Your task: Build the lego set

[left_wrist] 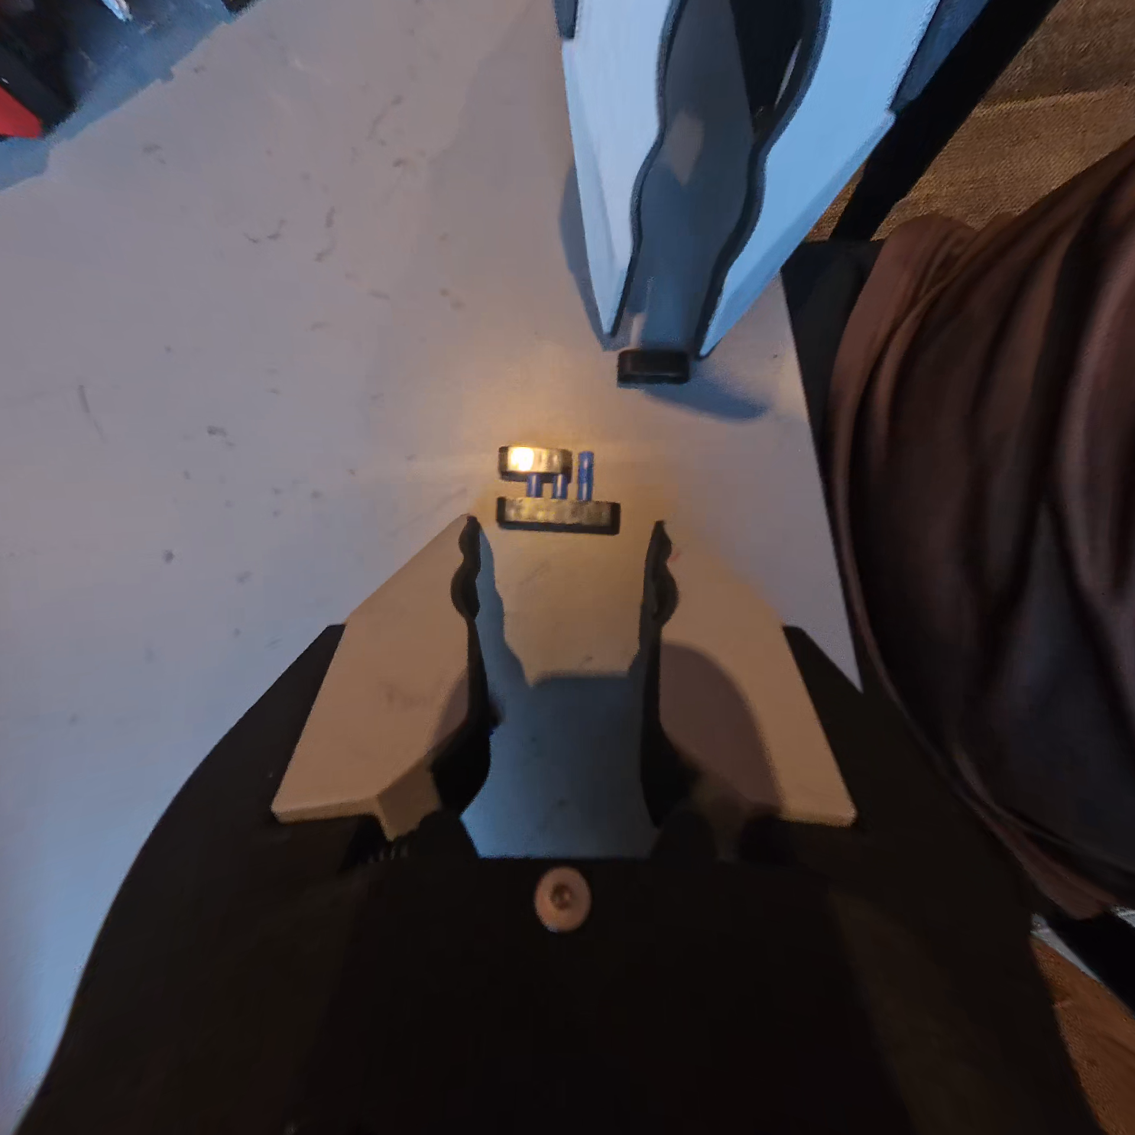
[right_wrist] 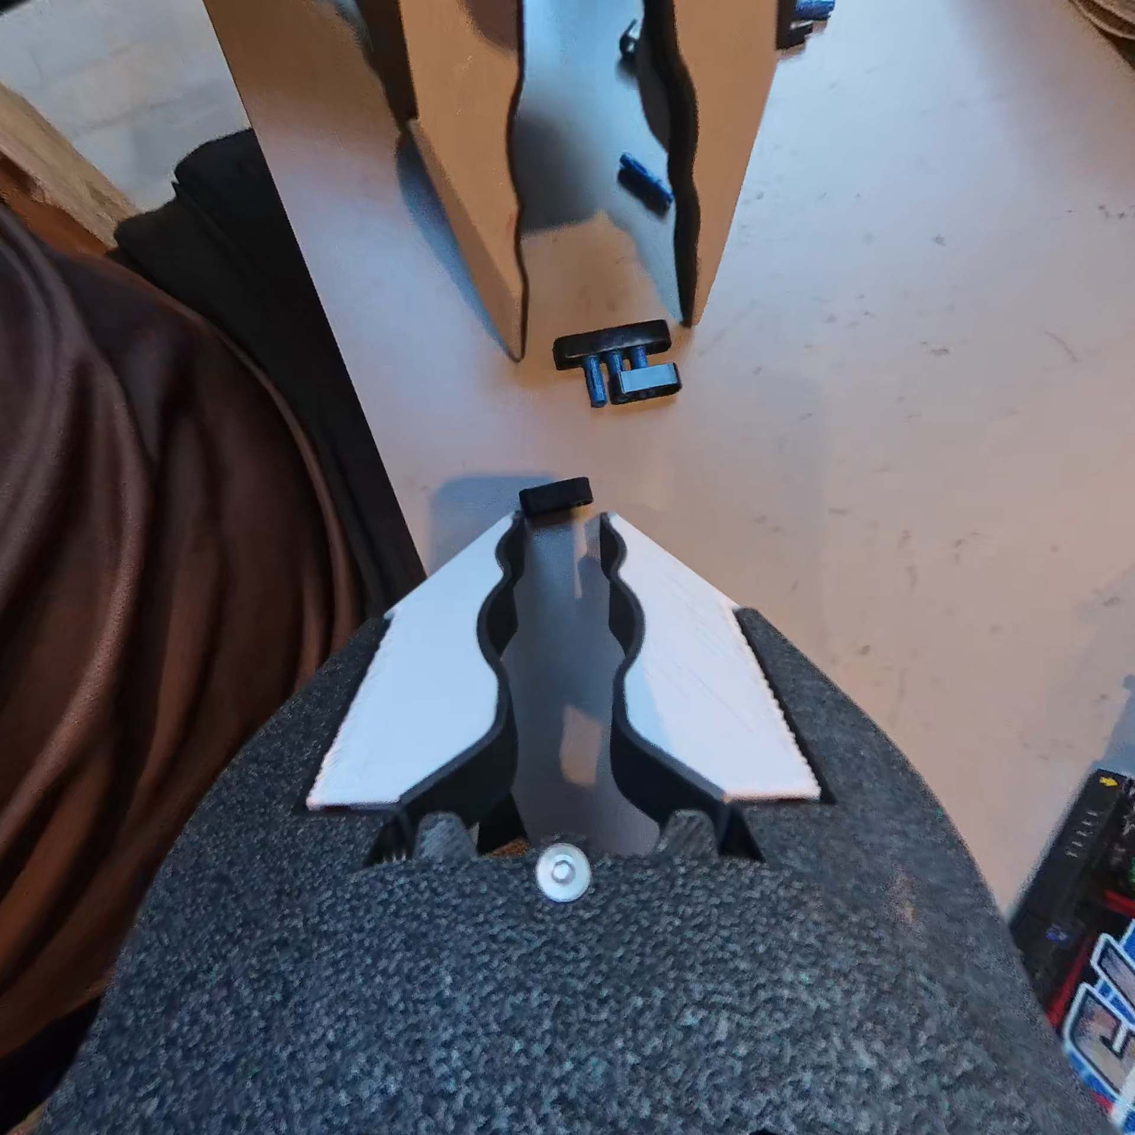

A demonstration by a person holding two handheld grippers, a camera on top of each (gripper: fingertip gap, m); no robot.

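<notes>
A small lego assembly lies on the pale table (left_wrist: 245, 368). It is a long black beam (left_wrist: 556, 514) joined by blue pins (left_wrist: 549, 485) to a short black beam (left_wrist: 531, 457), with one more blue pin (left_wrist: 585, 473) beside it. My left gripper (left_wrist: 565, 523) is open, its tips either side of the long beam's near edge. My right gripper (right_wrist: 562, 516) is shut on a small black piece (right_wrist: 556, 494) at its very tips, a short way from the assembly (right_wrist: 614, 362). The right gripper also shows in the left wrist view (left_wrist: 657, 347).
A loose blue pin (right_wrist: 645, 181) lies on the table between the left gripper's fingers. More blue parts (right_wrist: 811, 12) lie at the far edge. A printed box (right_wrist: 1093, 952) sits at the lower right. A person's brown garment (right_wrist: 123, 553) borders the table edge. The grippers' ends are close to 6 centimeters from one another.
</notes>
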